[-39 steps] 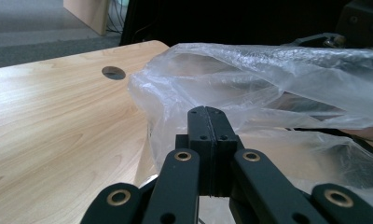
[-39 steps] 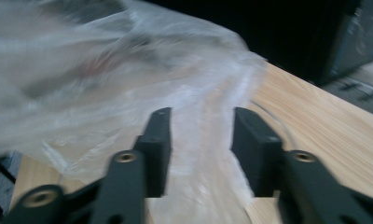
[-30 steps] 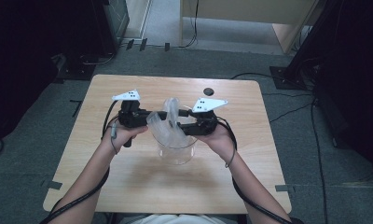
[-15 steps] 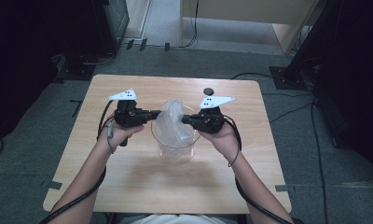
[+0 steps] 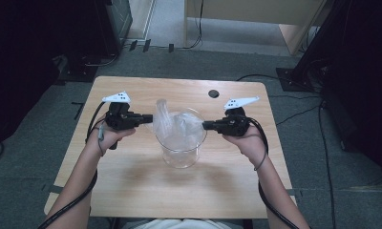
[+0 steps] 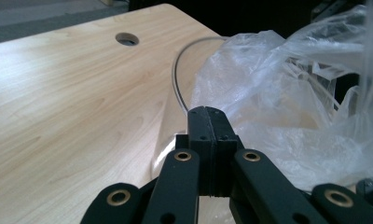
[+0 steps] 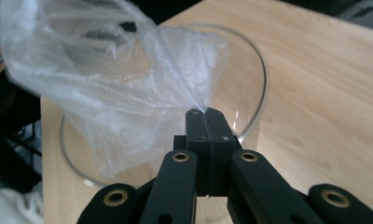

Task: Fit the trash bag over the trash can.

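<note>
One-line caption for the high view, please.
Both grippers, left and right, pinch a clear plastic bag over a glass beaker.

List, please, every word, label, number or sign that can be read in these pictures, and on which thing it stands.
There is none to read. The clear plastic bag, the glass container, the wooden table and both grippers, left and right, carry no print. The dark dots on the grey plates are only marks, not writing.
</note>
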